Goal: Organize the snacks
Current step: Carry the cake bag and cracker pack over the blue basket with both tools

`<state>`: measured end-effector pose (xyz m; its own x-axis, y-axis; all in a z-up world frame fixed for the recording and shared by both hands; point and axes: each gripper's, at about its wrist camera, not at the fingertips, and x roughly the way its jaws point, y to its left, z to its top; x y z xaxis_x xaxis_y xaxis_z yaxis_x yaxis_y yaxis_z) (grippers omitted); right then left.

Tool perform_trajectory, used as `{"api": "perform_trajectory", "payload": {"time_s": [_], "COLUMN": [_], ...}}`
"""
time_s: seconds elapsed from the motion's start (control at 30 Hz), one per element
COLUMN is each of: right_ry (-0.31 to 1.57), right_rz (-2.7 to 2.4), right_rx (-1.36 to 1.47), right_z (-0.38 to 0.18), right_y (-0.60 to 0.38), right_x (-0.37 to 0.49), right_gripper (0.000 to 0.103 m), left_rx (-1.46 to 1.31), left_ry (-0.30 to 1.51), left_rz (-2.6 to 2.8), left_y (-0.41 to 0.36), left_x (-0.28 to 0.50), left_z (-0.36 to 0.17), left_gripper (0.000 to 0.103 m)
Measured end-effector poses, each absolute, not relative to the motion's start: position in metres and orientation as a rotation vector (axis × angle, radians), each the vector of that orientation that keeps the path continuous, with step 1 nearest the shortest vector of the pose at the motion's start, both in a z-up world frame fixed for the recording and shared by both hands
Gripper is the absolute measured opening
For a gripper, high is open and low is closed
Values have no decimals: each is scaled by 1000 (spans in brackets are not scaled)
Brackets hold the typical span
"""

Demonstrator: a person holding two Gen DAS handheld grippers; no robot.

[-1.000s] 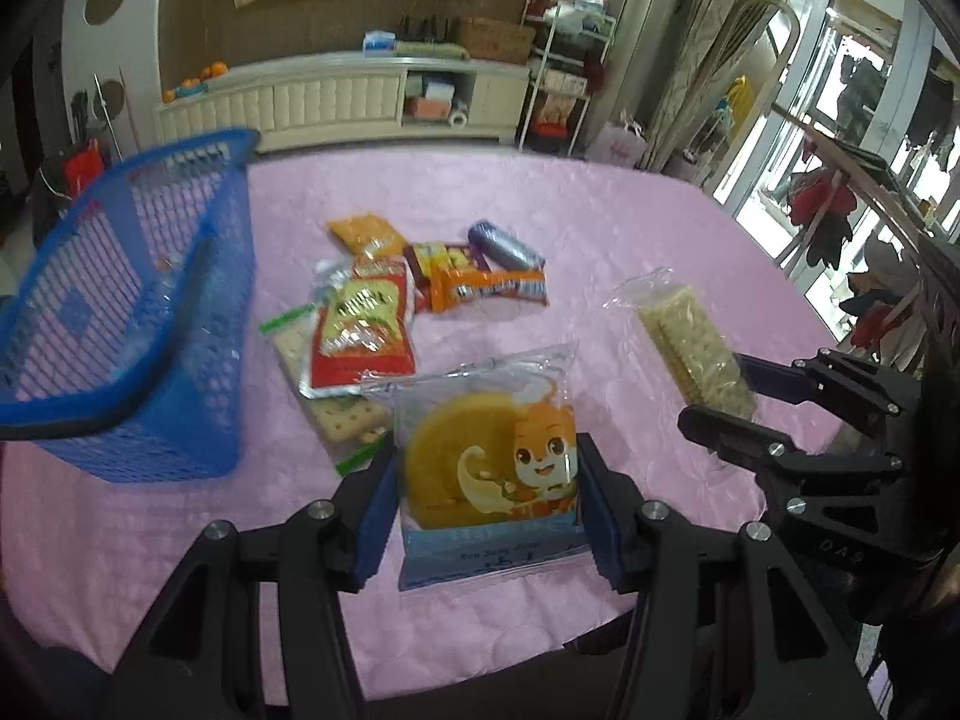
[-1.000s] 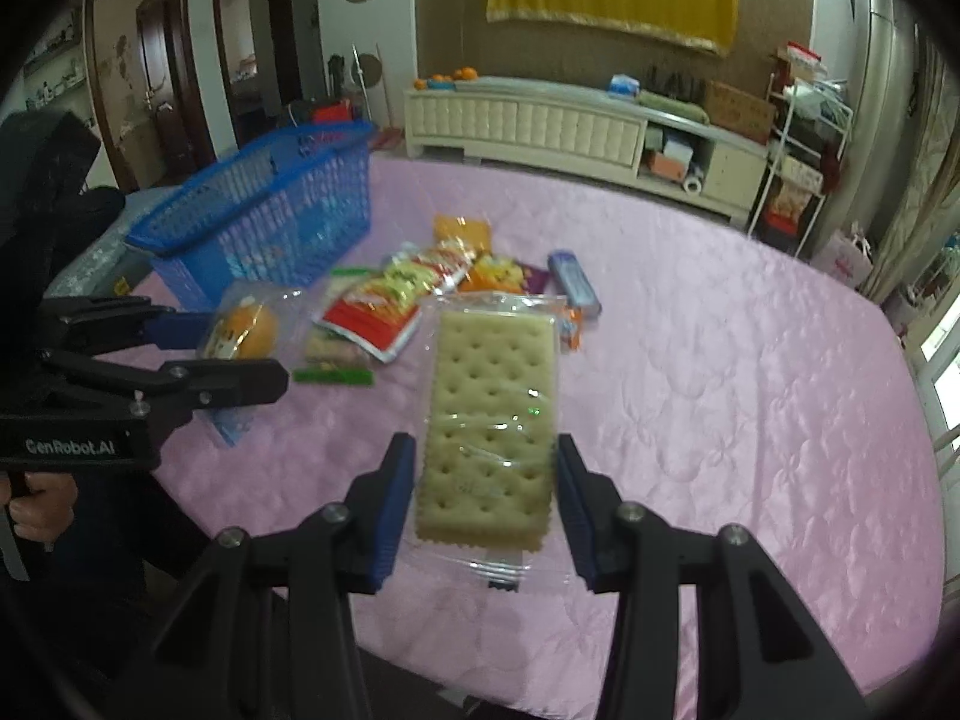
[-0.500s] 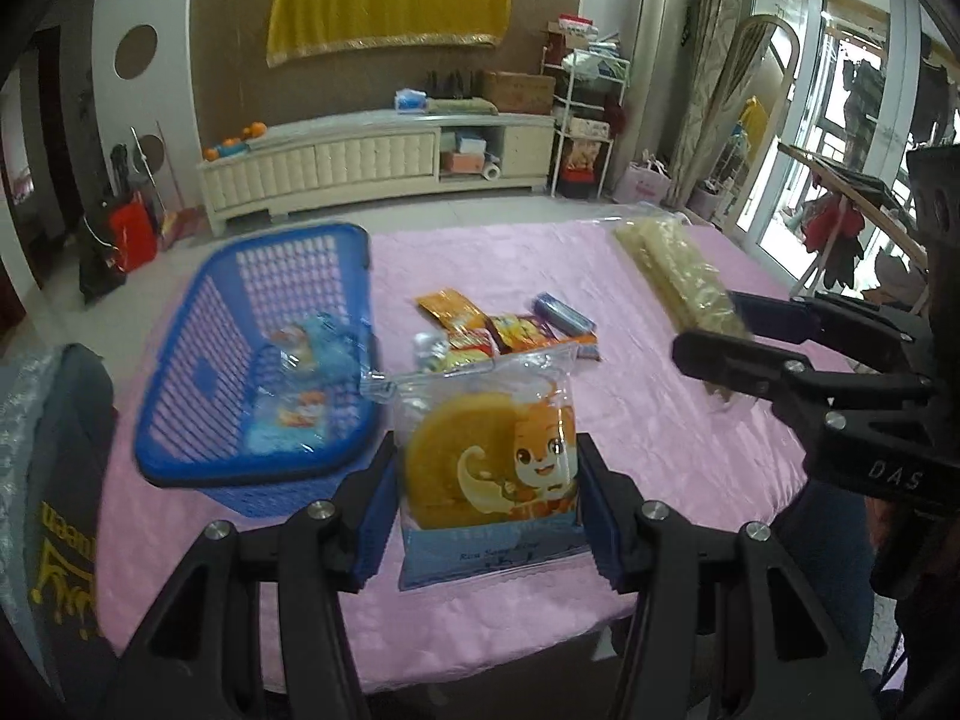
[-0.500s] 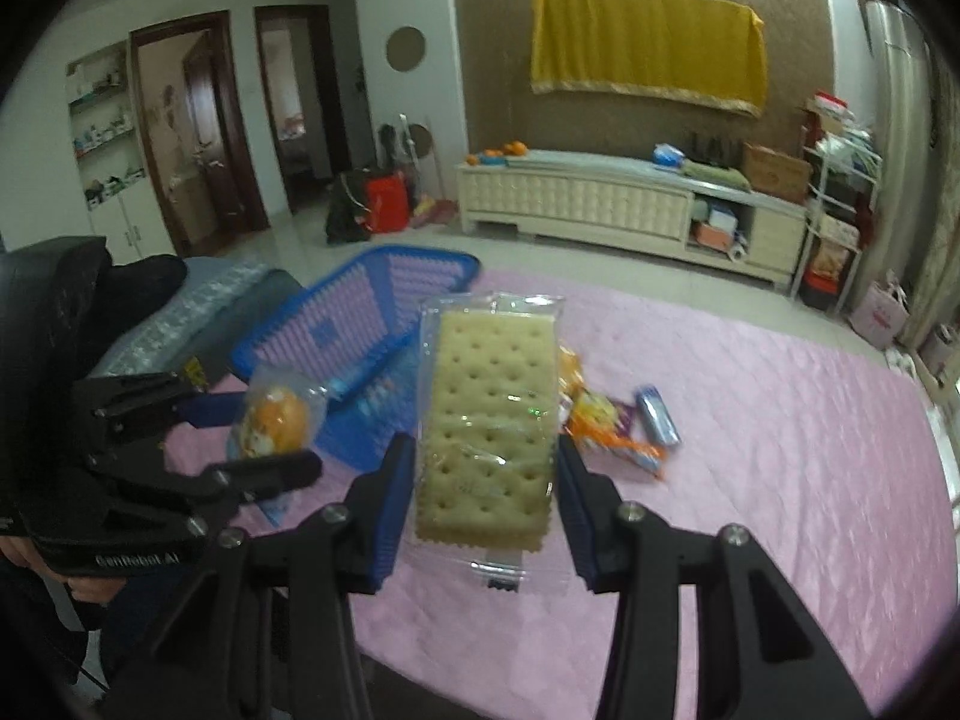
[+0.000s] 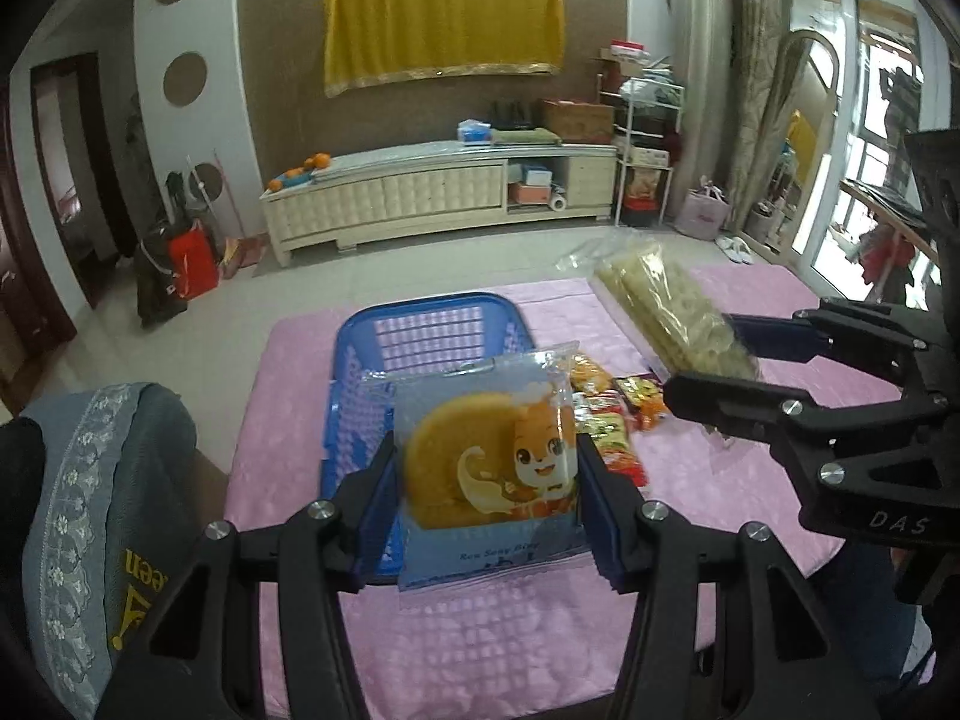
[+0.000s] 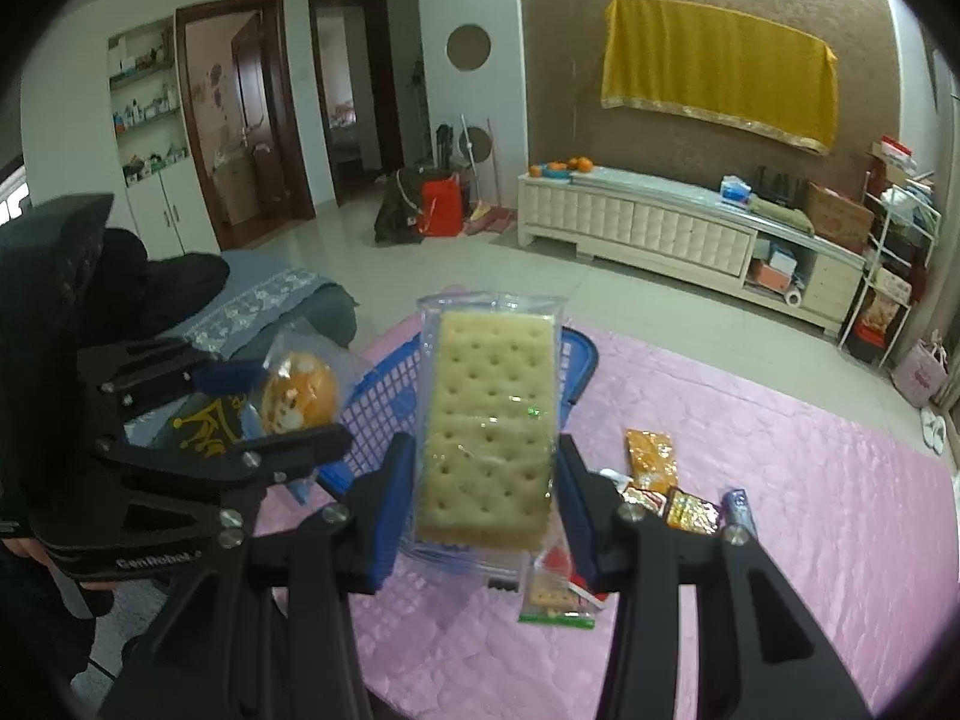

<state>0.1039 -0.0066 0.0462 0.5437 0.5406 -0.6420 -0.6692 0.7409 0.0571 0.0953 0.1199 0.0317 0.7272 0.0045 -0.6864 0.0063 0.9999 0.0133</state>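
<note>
My left gripper [image 5: 489, 501] is shut on a clear packet with an orange cake and a cartoon fox [image 5: 489, 474], held in the air in front of the blue plastic basket [image 5: 420, 330]. My right gripper [image 6: 486, 486] is shut on a clear pack of pale crackers [image 6: 489, 420], raised above the basket's [image 6: 384, 408] near corner. Each gripper shows in the other's view: the right gripper [image 5: 708, 360] with its crackers [image 5: 666, 312] at the right, the left gripper [image 6: 264, 396] with the cake packet [image 6: 300, 396] at the left.
Several loose snack packets [image 6: 666, 492] lie on the pink tablecloth [image 6: 780, 480] right of the basket, and a small cracker packet [image 6: 555, 594] lies nearer me. A chair with a grey lace cover [image 5: 90, 510] stands at the table's left edge. A hand [image 6: 24, 546] grips the left tool.
Both grippers have risen and swung left with their packets, from low over the table to high up by the basket. The basket now shows behind both packets.
</note>
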Motion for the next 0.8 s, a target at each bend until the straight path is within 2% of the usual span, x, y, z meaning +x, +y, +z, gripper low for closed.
{"api": "perform_trajectory", "payload": {"time_s": [0.37,0.67,0.73,0.8], "right_ry": [847,902,903,924], "right_rz": [717,669,652,623], "right_rx": [-195,-250,-261,-277], "right_z": [8,-14,-17,-21], "right_y": [40,61,64,66], "right_x": [135,145,148,151], "right_gripper": [50,50,52,63], "left_rx": [-82,-121,-132,-141], "left_ry": [790,806,810,818], "left_rz": [24,28,30,29], "left_y": [174,181,181,180], "left_x": [119,116,116,114], "left_z": [5,-10,-11,-12], "left_gripper": [52,52,52,52]}}
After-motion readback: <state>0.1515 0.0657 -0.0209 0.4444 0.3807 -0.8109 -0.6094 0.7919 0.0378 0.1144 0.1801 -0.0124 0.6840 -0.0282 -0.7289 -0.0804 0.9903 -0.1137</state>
